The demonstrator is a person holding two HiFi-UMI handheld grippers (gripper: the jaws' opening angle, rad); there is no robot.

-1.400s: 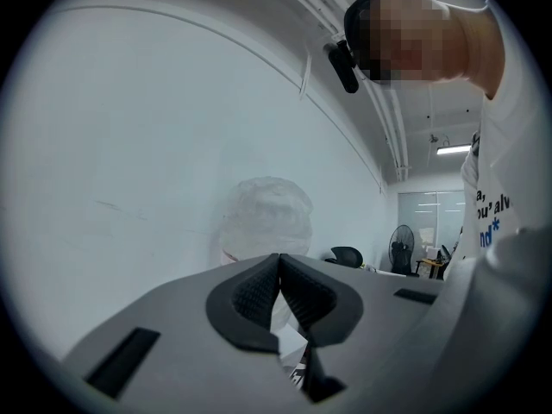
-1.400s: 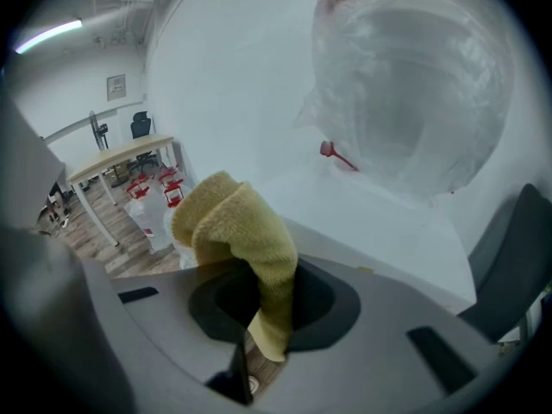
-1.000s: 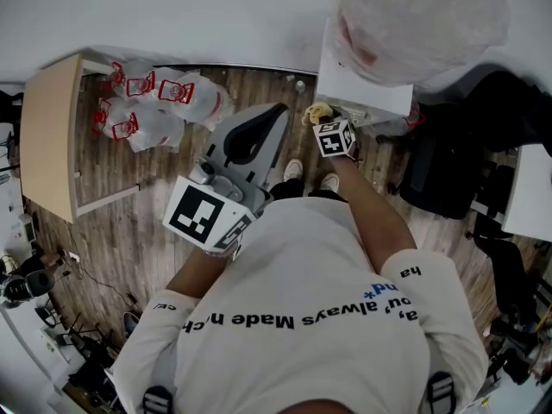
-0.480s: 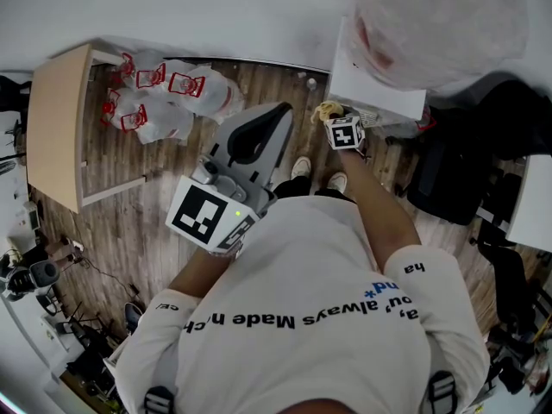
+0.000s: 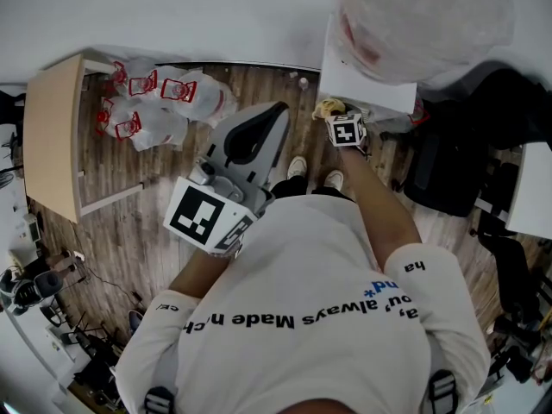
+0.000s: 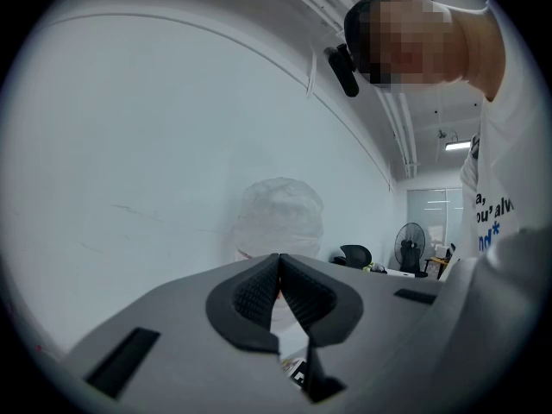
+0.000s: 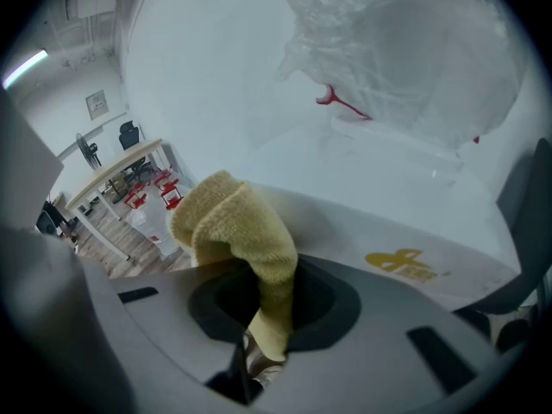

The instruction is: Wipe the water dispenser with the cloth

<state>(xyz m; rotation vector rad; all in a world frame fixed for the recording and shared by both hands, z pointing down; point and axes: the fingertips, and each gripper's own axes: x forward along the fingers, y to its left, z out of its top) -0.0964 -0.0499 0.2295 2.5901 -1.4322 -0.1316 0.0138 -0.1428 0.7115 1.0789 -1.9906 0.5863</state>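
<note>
- Right gripper (image 7: 269, 304) is clamped on the yellow cloth (image 7: 241, 227).
- The cloth sits at the front edge of the white water dispenser (image 7: 379, 205); it probably touches the casing, hard to confirm.
- Left gripper (image 6: 279, 285) has its jaws together with nothing between them, held apart from the dispenser.
- A plastic-wrapped bottle (image 5: 423, 15) stands on top.

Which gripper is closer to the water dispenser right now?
Right. The right gripper holds the cloth just beside the water dispenser; the left gripper, shut and empty, hangs well back from it.
</note>
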